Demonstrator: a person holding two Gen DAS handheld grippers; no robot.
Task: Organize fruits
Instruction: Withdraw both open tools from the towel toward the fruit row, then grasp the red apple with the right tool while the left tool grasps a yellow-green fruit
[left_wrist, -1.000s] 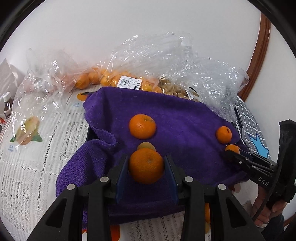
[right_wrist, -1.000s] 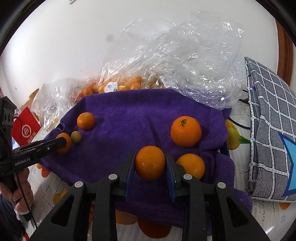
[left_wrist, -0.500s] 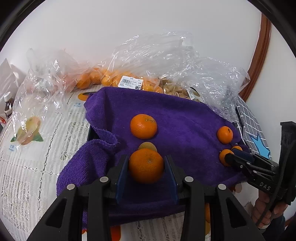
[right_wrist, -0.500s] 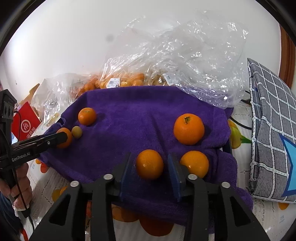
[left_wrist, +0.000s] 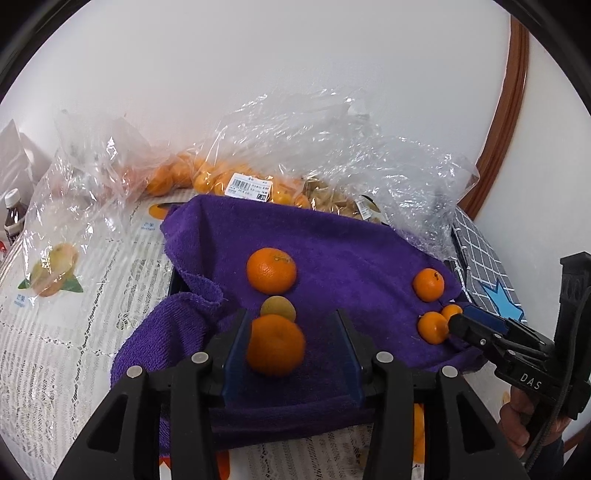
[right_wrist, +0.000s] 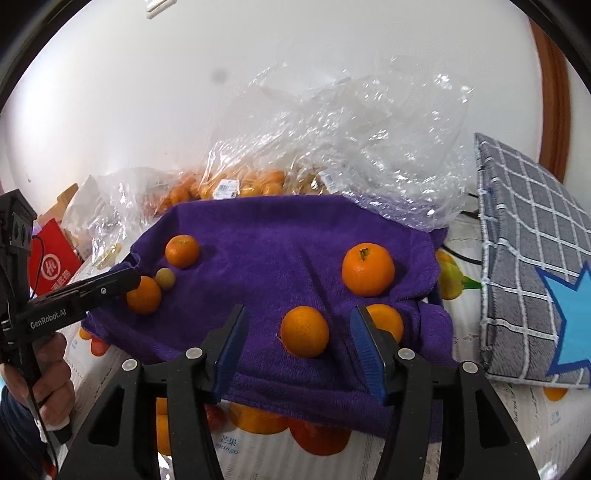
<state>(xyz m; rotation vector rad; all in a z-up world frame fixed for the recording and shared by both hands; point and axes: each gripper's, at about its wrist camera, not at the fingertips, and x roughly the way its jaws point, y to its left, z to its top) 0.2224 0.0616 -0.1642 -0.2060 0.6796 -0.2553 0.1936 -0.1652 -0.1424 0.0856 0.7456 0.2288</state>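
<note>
On the left a clear bag (left_wrist: 55, 254) lies on the patterned tablecloth (left_wrist: 55, 350), with a bottle (left_wrist: 13, 212) at the far edge. The purple towel (left_wrist: 332, 251) covers the middle. The left gripper (left_wrist: 288, 350) has its fingers spread wide; an orange (left_wrist: 275, 345) sits on the towel between them, close against the left pad and apart from the right one. Just behind it lies a small greenish fruit (left_wrist: 277, 308), and behind that a second orange (left_wrist: 271, 270). Bags of oranges (left_wrist: 251, 188) sit behind the towel against the wall.

In the right wrist view the right gripper (right_wrist: 299, 349) is also spread wide, with a mandarin (right_wrist: 304, 331) resting loose on the towel between the pads, touching neither. Another mandarin (right_wrist: 384, 320) lies partly behind the right pad, and a larger stemmed one (right_wrist: 368, 269) sits further back. A grey checked cushion (right_wrist: 524, 251) lies at the right, beside the towel
</note>
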